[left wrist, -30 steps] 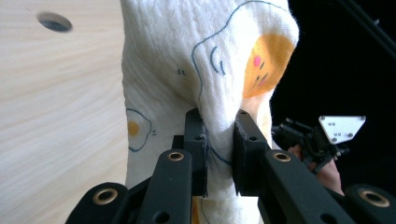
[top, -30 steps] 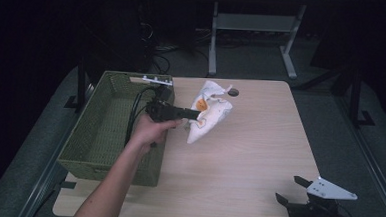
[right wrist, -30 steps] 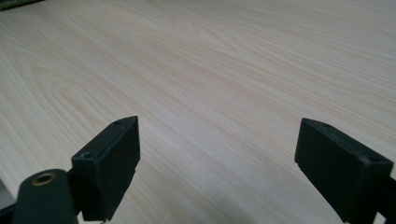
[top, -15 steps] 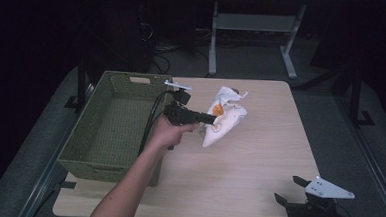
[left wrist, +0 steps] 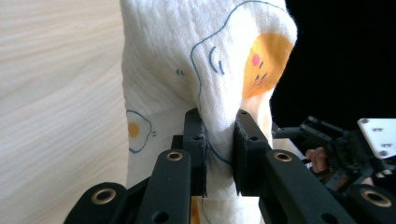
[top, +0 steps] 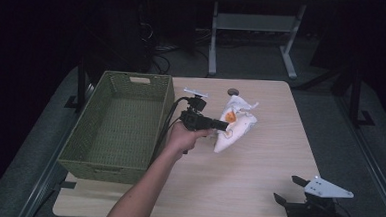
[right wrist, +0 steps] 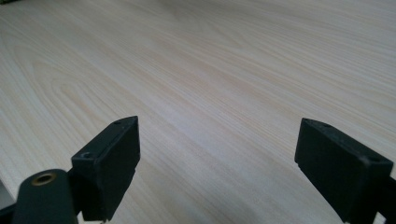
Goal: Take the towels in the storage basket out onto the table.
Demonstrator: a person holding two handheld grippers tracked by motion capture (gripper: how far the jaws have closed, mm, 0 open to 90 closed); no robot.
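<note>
Right at the middle of the pale wooden table (top: 258, 157), the left gripper (top: 223, 125) was clenched on a white crinkled cloth printed with fried eggs (top: 234, 124). From the left gripper view, the cloth (left wrist: 196, 70) was bunched tightly between the two black pads (left wrist: 195, 140), and its free part rose above them with an orange yolk face showing toward the right. From the high view, the cloth drooped from the jaws in a long cone, its lower tip touching or nearly touching the tabletop; that could not be settled from there. A woven olive-green rectangular basket (top: 84, 148) stood just beside the person's left hand (top: 184, 137), on the table's left side. A small dark round object (top: 233, 92) lay near the far edge, behind the cloth. The right gripper (top: 288, 189) sat well apart at the near right corner, its jaws spread wide with nothing between them; in the right gripper view its pads (right wrist: 116, 158) hovered low over bare wood grain (right wrist: 210, 70).
</note>
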